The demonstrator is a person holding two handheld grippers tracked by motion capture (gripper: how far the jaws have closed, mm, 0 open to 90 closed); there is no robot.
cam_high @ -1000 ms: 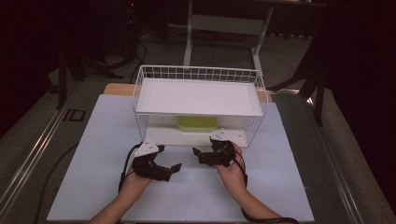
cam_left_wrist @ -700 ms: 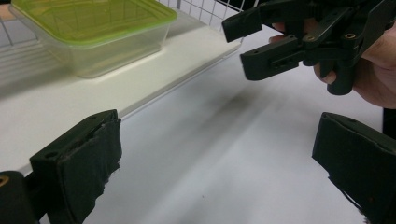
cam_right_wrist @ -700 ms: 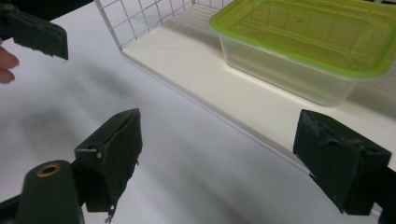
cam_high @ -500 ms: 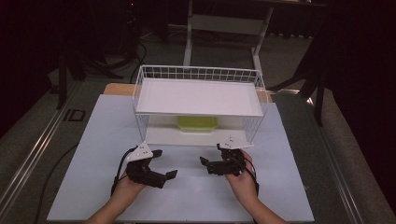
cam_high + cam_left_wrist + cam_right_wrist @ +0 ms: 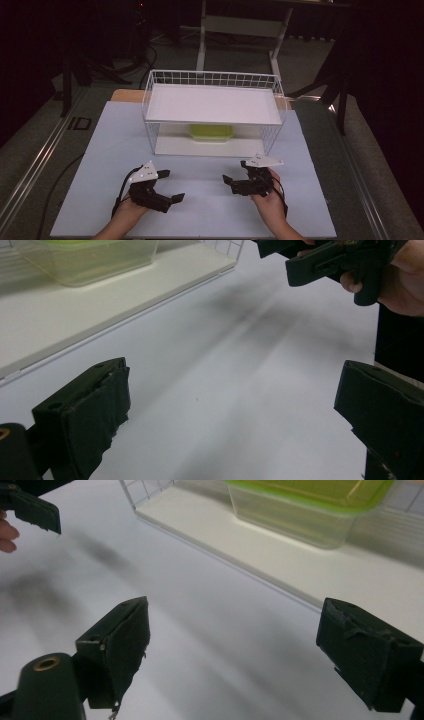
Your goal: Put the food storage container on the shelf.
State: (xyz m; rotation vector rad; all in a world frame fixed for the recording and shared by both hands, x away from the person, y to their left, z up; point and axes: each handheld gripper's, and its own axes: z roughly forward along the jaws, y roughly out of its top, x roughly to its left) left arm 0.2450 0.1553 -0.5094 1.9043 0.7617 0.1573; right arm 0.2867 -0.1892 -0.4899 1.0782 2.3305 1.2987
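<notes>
Left claw and right claw: jaws spread wide, nothing held, low over white counter, facing each other. Green-lidded container: lower shelf of wire rack, well apart from both.

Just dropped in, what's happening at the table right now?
A person holds a tool in each hand over the white mat, in front of the wire rack. The left tool and right tool both stand open and empty, jaws turned toward each other, clear of the rack. The green-lidded container sits untouched on the rack's lower shelf, under the white upper shelf. Nothing is grasped yet.
</notes>
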